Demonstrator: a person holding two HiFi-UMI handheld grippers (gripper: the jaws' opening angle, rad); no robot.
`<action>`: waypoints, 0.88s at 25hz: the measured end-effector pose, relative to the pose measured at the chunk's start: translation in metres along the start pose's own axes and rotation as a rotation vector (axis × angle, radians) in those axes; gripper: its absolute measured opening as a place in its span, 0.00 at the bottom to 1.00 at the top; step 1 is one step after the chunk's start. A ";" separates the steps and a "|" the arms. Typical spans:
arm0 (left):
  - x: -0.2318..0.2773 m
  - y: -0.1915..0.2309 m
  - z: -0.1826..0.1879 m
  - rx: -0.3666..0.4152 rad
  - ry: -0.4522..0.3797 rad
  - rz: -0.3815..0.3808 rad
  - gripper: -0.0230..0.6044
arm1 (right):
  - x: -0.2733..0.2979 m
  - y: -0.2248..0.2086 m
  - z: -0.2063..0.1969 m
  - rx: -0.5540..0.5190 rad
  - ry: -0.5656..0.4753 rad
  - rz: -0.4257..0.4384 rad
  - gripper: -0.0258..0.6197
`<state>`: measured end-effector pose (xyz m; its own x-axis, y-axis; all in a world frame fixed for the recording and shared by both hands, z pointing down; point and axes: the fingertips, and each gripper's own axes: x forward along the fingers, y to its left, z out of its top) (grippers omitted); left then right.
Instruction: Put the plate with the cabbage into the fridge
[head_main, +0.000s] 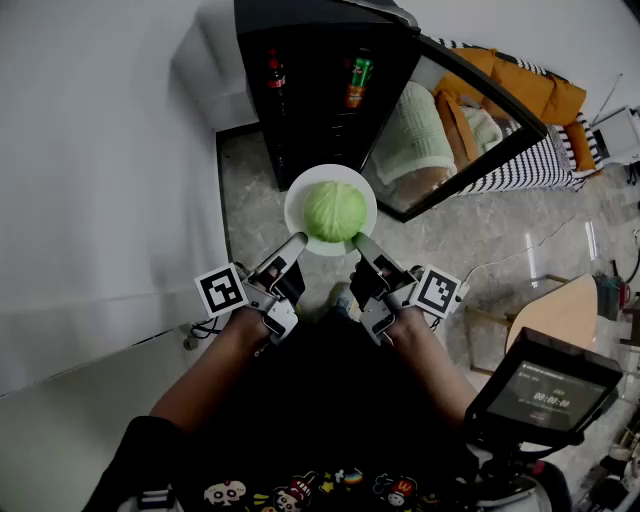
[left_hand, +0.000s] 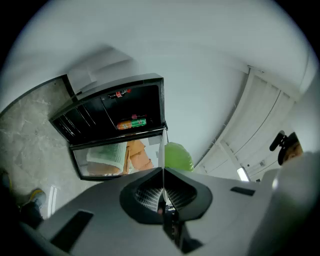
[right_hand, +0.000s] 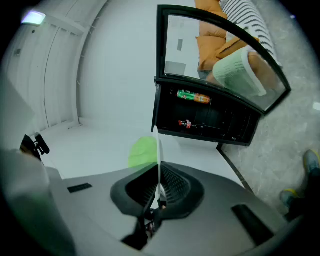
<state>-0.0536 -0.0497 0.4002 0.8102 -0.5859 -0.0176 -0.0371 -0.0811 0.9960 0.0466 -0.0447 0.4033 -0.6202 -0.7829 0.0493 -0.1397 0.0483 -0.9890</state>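
Currently the plate is held in the air over the floor, just in front of the open fridge, which lies at 12 o'clock from it in the head view. The cabbage sits at the plate's centre. The left hand-held gripper is clamped on the rim at 7 o'clock and the right hand-held gripper on the rim at 5 o'clock. In the left gripper view the jaws are closed on the plate, which shows edge-on as a thin white line, with the cabbage just to its right. The right gripper view shows the same: jaws closed on the plate edge, cabbage just to its left. The fridge's glass door is swung open toward 2 o'clock. Two bottles stand inside: a dark one at 11 o'clock and a green-and-orange one at 12 o'clock from the plate.
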 end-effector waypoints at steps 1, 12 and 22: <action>0.001 0.000 0.000 -0.004 -0.002 -0.003 0.05 | 0.000 0.001 0.002 -0.008 0.001 0.001 0.07; 0.001 0.002 0.003 -0.015 -0.026 -0.004 0.05 | 0.006 0.001 0.003 -0.030 0.022 0.001 0.07; -0.002 0.003 0.002 -0.014 -0.065 -0.009 0.05 | 0.009 0.001 0.001 -0.036 0.057 0.012 0.07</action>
<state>-0.0569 -0.0503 0.4026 0.7707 -0.6365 -0.0314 -0.0219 -0.0757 0.9969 0.0417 -0.0524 0.4023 -0.6646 -0.7458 0.0459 -0.1586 0.0807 -0.9840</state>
